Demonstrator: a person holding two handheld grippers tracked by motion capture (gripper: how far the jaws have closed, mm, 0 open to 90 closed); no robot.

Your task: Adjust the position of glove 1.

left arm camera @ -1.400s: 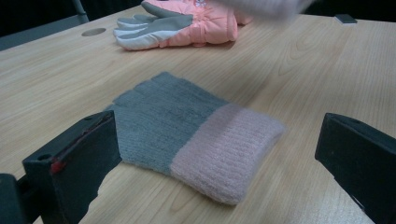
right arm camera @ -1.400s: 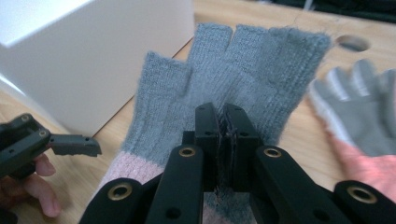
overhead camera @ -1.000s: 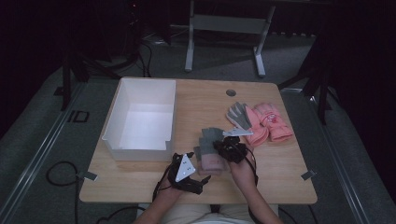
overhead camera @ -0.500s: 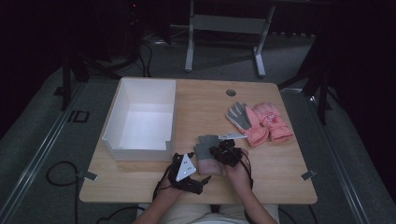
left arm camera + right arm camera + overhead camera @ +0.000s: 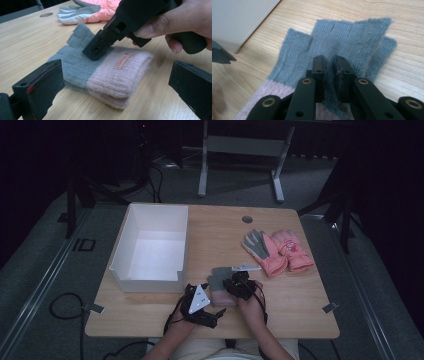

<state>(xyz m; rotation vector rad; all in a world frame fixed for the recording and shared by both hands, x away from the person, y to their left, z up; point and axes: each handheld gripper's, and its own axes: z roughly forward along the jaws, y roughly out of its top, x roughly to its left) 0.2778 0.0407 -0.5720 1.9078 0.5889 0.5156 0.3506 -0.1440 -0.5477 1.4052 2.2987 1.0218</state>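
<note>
Grey and pink knit gloves [image 5: 105, 72], stacked as a pair, are lying flat on the wooden table [image 5: 300, 295] near the front edge, just right of the white box [image 5: 152, 245]. The grey finger ends point away from the person and the pink cuffs sit closer, with a little orange tag [image 5: 122, 60] on the top cuff.

The right gripper [image 5: 329, 65] is pressed down on the grey part of the top glove. Its jaws are nearly together with a fold of the grey knit pinched up between them, so it looks clamped on the gloves. In the left gripper view you can see the right hand [image 5: 180, 22] wrapped around that gripper's handle, its tip resting right where grey meets pink.

The left gripper [image 5: 199, 304] sits low on the table just beside the cuff end, jaws spread wide with nothing between them, and the gloves lie a bit ahead of it.

Further back on the right side of the table there's another pair of gloves [image 5: 277, 251], pink with grey palms, well apart from the action. The box looks empty inside.
</note>
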